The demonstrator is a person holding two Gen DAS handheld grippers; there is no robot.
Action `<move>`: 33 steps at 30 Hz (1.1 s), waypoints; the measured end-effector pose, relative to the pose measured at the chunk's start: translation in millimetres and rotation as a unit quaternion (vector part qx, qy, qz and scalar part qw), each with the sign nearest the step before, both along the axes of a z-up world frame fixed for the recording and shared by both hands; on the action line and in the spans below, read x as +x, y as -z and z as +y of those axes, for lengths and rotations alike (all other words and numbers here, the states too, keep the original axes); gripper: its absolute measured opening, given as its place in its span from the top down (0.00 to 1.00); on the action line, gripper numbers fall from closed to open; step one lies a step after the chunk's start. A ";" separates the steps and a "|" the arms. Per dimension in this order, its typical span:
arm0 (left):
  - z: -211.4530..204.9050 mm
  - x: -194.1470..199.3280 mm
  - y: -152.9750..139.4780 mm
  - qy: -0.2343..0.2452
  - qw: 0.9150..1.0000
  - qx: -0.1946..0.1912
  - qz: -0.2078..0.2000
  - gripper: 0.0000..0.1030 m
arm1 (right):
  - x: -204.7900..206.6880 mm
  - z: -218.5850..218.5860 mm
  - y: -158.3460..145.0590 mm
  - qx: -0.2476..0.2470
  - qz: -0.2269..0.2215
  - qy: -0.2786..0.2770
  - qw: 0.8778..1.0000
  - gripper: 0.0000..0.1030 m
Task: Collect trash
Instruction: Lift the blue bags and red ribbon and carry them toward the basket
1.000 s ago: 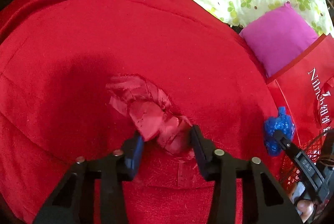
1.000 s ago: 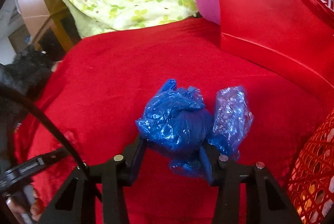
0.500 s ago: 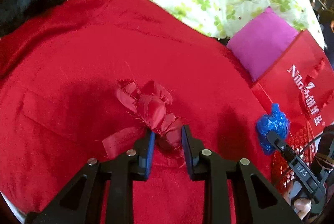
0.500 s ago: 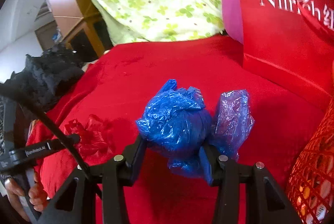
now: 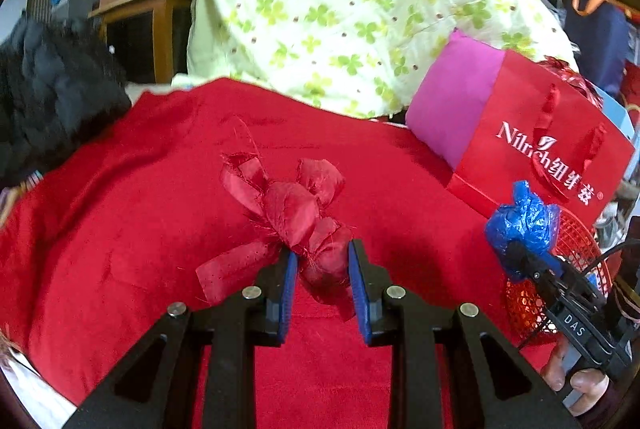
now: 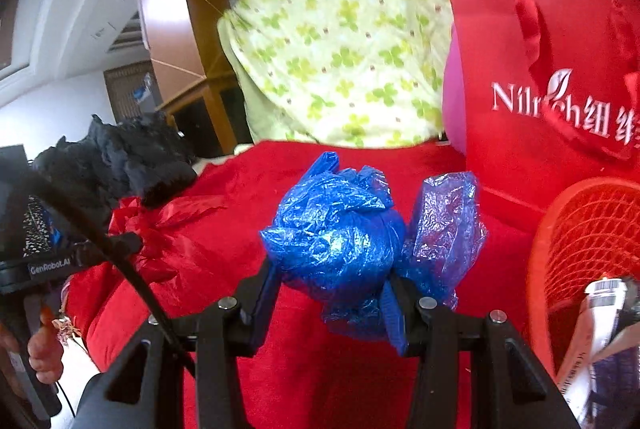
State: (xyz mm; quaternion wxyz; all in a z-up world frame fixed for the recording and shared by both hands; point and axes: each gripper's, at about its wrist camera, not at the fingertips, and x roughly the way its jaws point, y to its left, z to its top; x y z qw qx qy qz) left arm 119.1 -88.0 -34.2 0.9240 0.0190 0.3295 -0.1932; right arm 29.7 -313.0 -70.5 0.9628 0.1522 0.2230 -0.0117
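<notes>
A crumpled red ribbon scrap (image 5: 296,213) hangs lifted above the red blanket (image 5: 120,229), with my left gripper (image 5: 322,261) shut on its lower knot. In the right wrist view my right gripper (image 6: 332,289) is shut on a crumpled blue plastic bag (image 6: 340,233), held in the air; a loose flap of it (image 6: 448,225) hangs over the right finger. That blue bag (image 5: 520,221) also shows at the right of the left wrist view, and the red scrap (image 6: 160,229) at the left of the right wrist view. A red mesh basket (image 6: 580,229) with trash in it sits at lower right.
A red paper gift bag (image 5: 540,149) and a pink cushion (image 5: 452,105) stand behind the basket. A green clover-print cloth (image 5: 340,1) covers the back. A black fuzzy garment (image 5: 48,97) lies at the left edge, with wooden furniture behind it.
The left gripper closed on the red scrap and lifted it off the blanket. The right gripper rose with the blue bag, and the mesh basket came further into its view.
</notes>
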 end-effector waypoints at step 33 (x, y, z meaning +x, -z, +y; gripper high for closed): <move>-42.8 -72.6 -31.9 0.040 0.992 0.072 -0.094 0.73 | -104.8 -11.6 -10.6 0.007 -0.063 0.043 0.997 0.52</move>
